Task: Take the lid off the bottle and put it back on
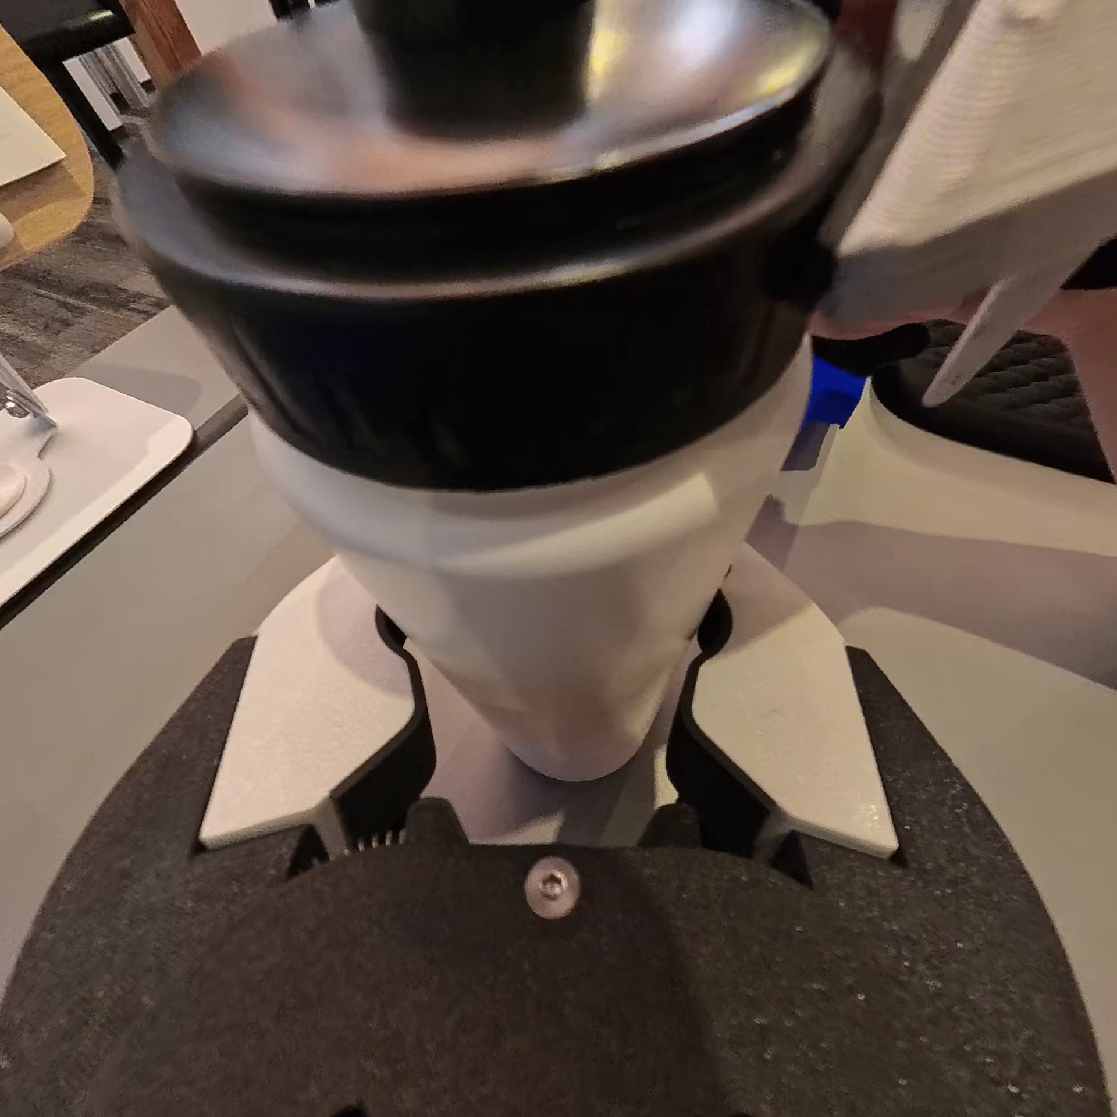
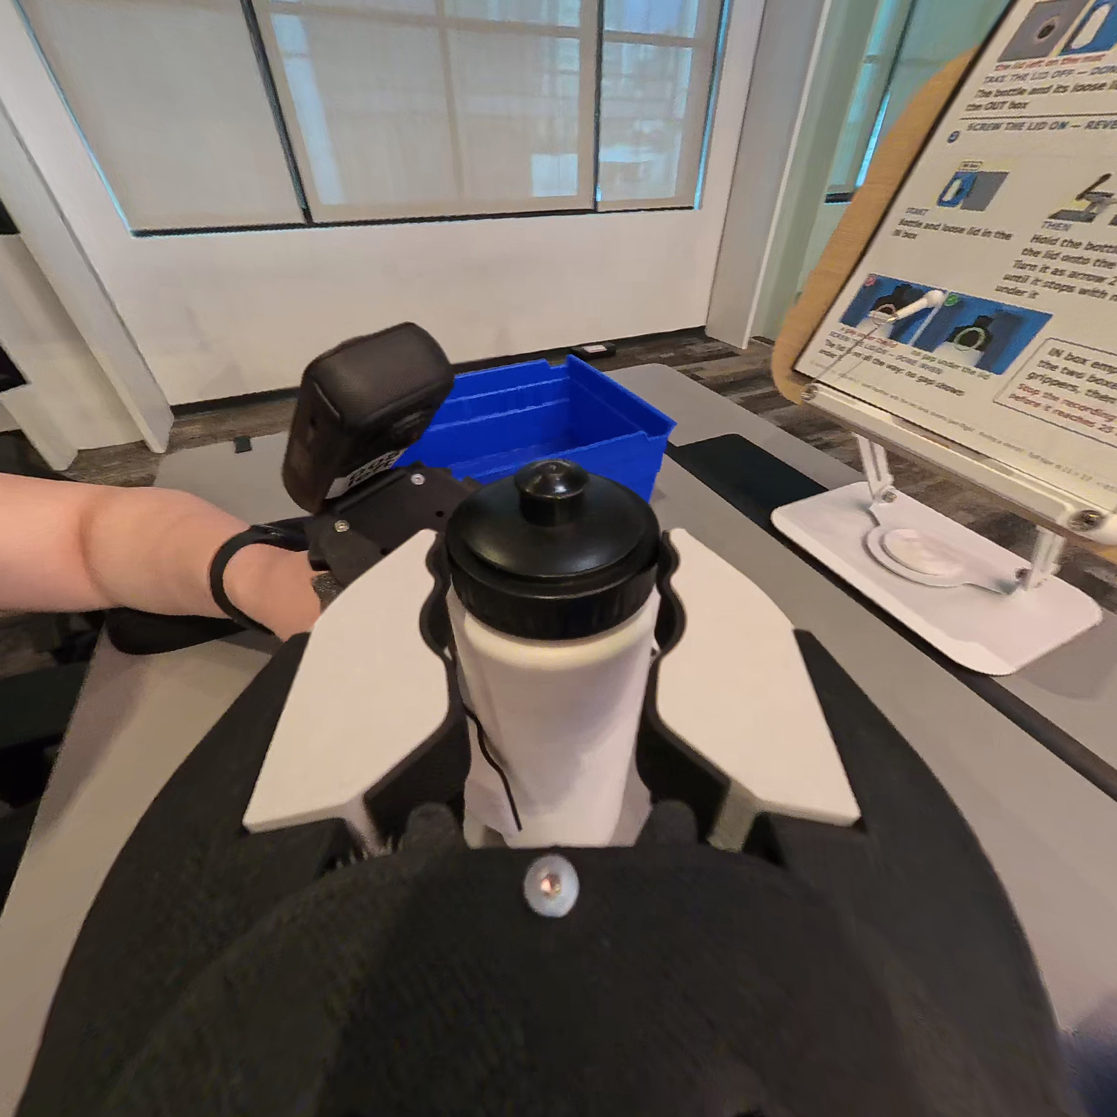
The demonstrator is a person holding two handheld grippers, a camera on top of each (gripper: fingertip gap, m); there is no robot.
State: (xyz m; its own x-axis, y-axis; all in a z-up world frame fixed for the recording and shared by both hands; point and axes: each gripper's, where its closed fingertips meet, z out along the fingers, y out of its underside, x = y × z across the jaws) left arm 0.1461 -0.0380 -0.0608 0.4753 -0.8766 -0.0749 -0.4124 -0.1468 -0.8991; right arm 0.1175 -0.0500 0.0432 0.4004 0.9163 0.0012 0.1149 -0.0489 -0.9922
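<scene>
the right gripper [image 2: 547, 610] is clamped on the white bottle [image 2: 553, 713] just below its black lid [image 2: 553, 553]; the left gripper [image 1: 553, 628] pinches the bottle lower down; behind the bottle, a blue bin [image 2: 544, 417]; beside it an instruction sheet [image 2: 991, 254], its text left unread; with both grips on the body, nothing can turn the lid.

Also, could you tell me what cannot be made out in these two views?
Left wrist view: the top of the lid is blurred and cut off by the upper edge.
Right wrist view: the base of the bottle is hidden behind the body of the right gripper.
Both views: the threads sit under the lid, so tightness cannot be told.
</scene>
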